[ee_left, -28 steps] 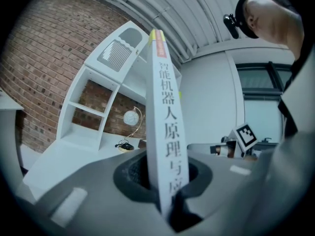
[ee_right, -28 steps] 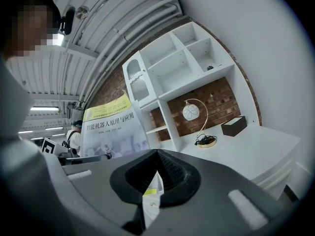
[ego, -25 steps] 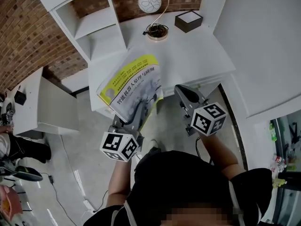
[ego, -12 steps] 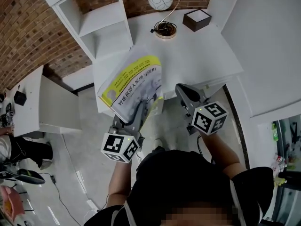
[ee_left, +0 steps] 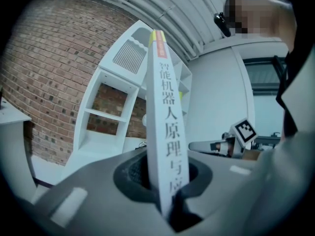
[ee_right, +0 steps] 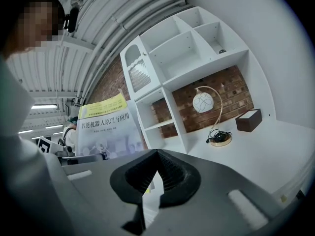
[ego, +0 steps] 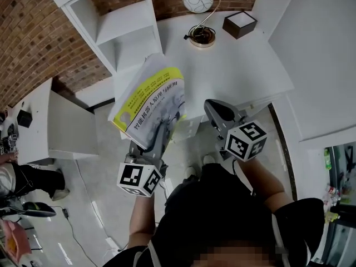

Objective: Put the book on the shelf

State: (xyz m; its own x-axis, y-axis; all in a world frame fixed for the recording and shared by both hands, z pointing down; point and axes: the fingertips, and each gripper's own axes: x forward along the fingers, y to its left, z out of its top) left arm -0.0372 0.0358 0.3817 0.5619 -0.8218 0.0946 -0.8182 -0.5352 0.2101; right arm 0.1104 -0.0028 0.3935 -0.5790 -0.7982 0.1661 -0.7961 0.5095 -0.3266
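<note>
Yellow-and-white paperback book (ego: 149, 96) stands upright at centre-left of the head view, its lower edge clamped between the jaws of the left gripper (ego: 158, 135), spine toward that gripper's camera. Right gripper (ego: 216, 109) sits just right, jaws pressed together, empty. White open shelf unit (ego: 125, 29) stands upper left, apart from the book.

A white worktop (ego: 245, 71) carries a lamp (ego: 201, 36) with a round gold base and a white globe shade; near it, to the right, sits a dark box (ego: 240, 24) with a white top; the white shelf (ego: 119, 26) stands at the worktop's left end.
</note>
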